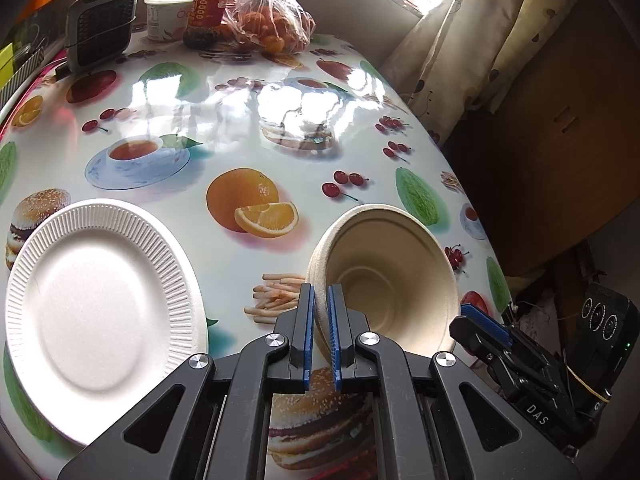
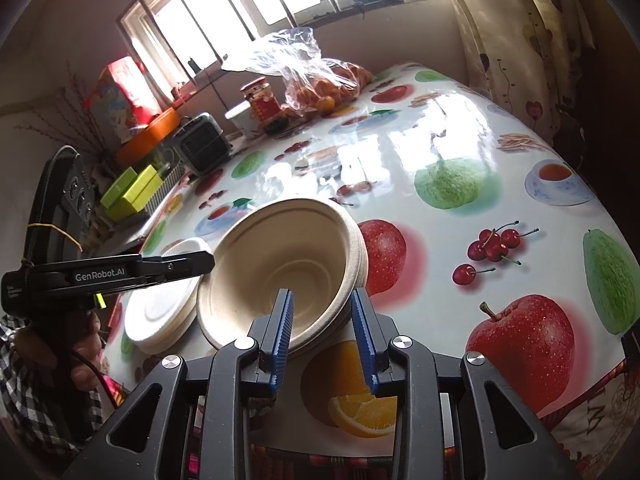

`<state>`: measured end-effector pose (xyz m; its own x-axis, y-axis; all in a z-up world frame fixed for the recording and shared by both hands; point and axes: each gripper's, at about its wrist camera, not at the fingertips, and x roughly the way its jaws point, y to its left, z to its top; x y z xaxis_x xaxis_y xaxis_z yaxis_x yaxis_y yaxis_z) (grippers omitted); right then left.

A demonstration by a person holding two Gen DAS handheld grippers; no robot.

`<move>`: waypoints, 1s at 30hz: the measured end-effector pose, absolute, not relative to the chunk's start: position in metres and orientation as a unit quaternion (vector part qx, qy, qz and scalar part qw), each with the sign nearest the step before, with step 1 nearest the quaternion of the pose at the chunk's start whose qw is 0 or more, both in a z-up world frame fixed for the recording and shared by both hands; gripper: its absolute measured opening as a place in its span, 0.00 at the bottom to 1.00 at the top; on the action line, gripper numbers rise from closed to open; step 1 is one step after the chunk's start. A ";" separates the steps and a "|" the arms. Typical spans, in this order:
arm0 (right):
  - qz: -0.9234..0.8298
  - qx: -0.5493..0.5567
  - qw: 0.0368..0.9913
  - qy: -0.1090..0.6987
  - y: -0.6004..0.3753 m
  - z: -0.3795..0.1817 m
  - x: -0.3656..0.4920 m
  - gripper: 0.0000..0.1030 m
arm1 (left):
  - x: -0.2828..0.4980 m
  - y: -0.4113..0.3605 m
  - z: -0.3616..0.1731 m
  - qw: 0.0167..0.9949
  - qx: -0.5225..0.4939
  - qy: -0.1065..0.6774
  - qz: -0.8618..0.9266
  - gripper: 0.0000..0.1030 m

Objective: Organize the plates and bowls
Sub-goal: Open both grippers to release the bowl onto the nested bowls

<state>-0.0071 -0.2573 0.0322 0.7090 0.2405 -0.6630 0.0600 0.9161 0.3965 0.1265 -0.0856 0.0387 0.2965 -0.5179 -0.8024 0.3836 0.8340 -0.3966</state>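
Blue-padded fingers of my left gripper (image 1: 321, 334) sit almost together, pinching the near wall of the beige bowl (image 1: 394, 276) between them. That bowl is tipped up on its side, its mouth turned toward my camera and a little to my right, its rim standing steeply off the table (image 1: 224, 120). From the right wrist view it reads as a small nested stack, with several rims showing at the bowl's (image 2: 280, 264) right side.

My right gripper (image 2: 323, 334) has its jaws well apart, straddling the near rim of the same bowl: one finger is inside the mouth, the other is outside the wall. I cannot tell whether either pad actually touches.

White paper plates (image 1: 102, 312) lie flat near the table's near left edge, just beside the bowl and apart from it in the left view; from the right wrist camera the plates (image 2: 160, 312) appear as a short stack tucked against the bowl's far side.

Room to move is good across the middle of the table, where only the printed fruit cloth shows. At the far edge stand a bag of oranges (image 1: 272, 20), a jar (image 1: 210, 4), a white tub (image 1: 166, 14) and a small grey fan (image 1: 100, 24). To my right the table edge drops off beside a curtain (image 1: 480, 40).
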 end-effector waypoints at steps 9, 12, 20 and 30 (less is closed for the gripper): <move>0.045 0.199 0.903 0.378 -0.259 0.032 -0.007 0.37 | 0.125 -0.085 0.039 0.808 -0.059 0.515 -0.279 0.17; 0.045 0.199 0.903 0.378 -0.258 0.032 -0.006 0.38 | 0.125 -0.084 0.038 0.809 -0.060 0.514 -0.281 0.24; 0.039 0.195 0.907 0.371 -0.258 0.035 -0.007 0.46 | 0.122 -0.083 0.040 0.824 -0.045 0.496 -0.269 0.39; 0.033 0.201 0.906 0.370 -0.261 0.032 -0.002 0.49 | 0.113 -0.082 0.045 0.861 0.003 0.449 -0.240 0.39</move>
<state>-0.0020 -0.2608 0.0320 0.7234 0.2094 -0.6578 0.0883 0.9170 0.3890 0.1128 -0.0823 0.0455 0.4823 -0.4103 -0.7740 0.4162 0.8848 -0.2096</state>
